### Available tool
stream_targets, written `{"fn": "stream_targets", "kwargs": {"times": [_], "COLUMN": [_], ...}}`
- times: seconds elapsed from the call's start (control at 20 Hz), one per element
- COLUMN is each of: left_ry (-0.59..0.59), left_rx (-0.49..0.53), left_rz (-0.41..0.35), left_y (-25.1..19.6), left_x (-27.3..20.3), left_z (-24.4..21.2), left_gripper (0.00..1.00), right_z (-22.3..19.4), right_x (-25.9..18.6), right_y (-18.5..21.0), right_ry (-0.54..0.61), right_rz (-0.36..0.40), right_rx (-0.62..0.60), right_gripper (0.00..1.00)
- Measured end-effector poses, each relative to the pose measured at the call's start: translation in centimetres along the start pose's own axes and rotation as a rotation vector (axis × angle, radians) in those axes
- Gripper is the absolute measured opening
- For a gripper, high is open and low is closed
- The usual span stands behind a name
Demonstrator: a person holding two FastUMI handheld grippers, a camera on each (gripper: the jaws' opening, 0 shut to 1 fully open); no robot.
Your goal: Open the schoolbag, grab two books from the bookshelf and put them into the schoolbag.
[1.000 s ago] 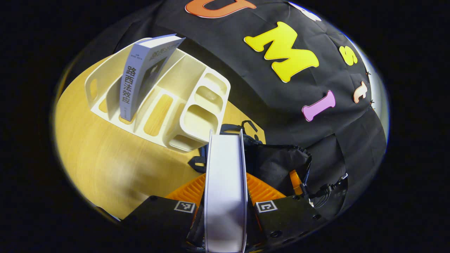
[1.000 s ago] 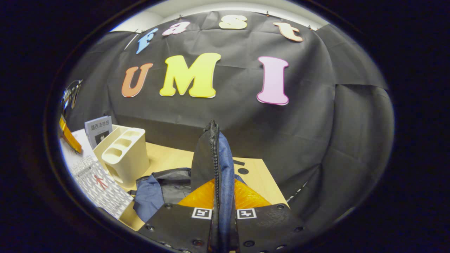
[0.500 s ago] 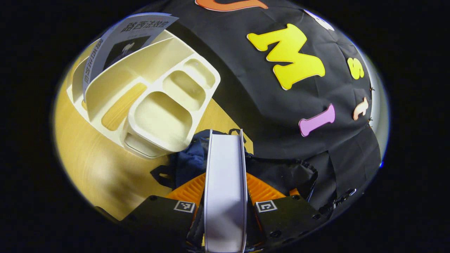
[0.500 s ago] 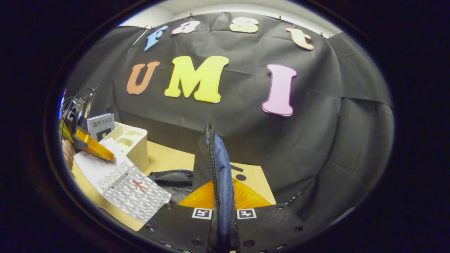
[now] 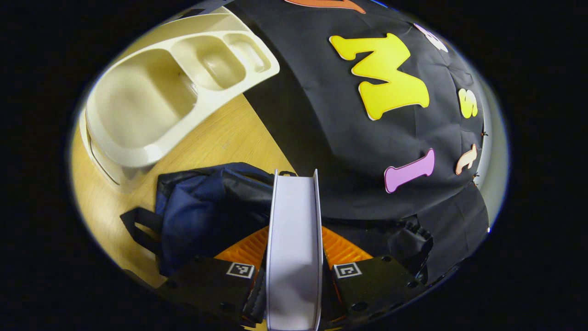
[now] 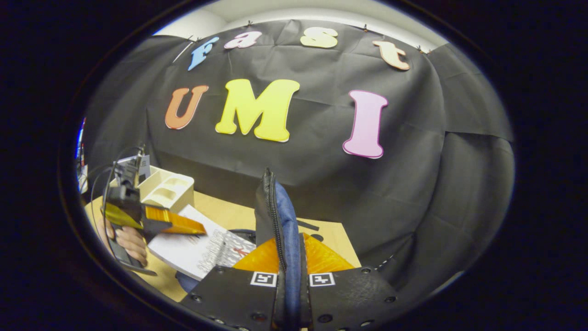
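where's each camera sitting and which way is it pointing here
Left gripper view: rides the left gripper, looking forward and down along the white book clamped in its orange fingers, toward the blue schoolbag and cream bookshelf.
Right gripper view: rides the right gripper, facing the booth wall, its fingers pinching the schoolbag's zipper edge; a hand holds the other gripper at left.
Shared: book, bookshelf, schoolbag, wooden table.

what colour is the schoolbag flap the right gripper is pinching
Dark navy blue with a black zipper edge, best seen in the right gripper view, where the schoolbag flap stands between the right gripper fingers.
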State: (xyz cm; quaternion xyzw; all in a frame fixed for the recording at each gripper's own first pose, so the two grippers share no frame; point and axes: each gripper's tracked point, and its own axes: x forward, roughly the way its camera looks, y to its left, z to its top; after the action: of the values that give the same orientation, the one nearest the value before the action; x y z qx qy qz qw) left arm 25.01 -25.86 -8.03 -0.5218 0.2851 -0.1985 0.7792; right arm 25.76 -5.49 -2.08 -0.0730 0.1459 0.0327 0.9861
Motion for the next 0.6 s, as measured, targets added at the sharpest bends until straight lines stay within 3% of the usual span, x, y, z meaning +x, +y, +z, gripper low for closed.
{"fn": "stream_targets", "kwargs": {"times": [0.2, 0.45, 0.6], "left_ry": [-0.045, -0.092, -0.114], "left_rx": [0.079, 0.165, 0.147], "left_rz": [0.043, 0.005, -0.015], "left_y": [1.6, 0.2, 0.1], "left_x": [1.6, 3.2, 4.4], "left_z": [-2.3, -6.3, -7.5], "left_gripper": [0.49, 0.49, 0.49], "right_z": [0.0, 0.3, 0.7], "right_x": [-0.3, -0.5, -0.8], "right_y": [1.0, 1.3, 1.8], "right_ry": [-0.007, -0.024, -0.039], "right_rz": [0.033, 0.048, 0.057], "right_rx": [0.038, 0.05, 0.051], "right_gripper": [0.11, 0.11, 0.11]}}
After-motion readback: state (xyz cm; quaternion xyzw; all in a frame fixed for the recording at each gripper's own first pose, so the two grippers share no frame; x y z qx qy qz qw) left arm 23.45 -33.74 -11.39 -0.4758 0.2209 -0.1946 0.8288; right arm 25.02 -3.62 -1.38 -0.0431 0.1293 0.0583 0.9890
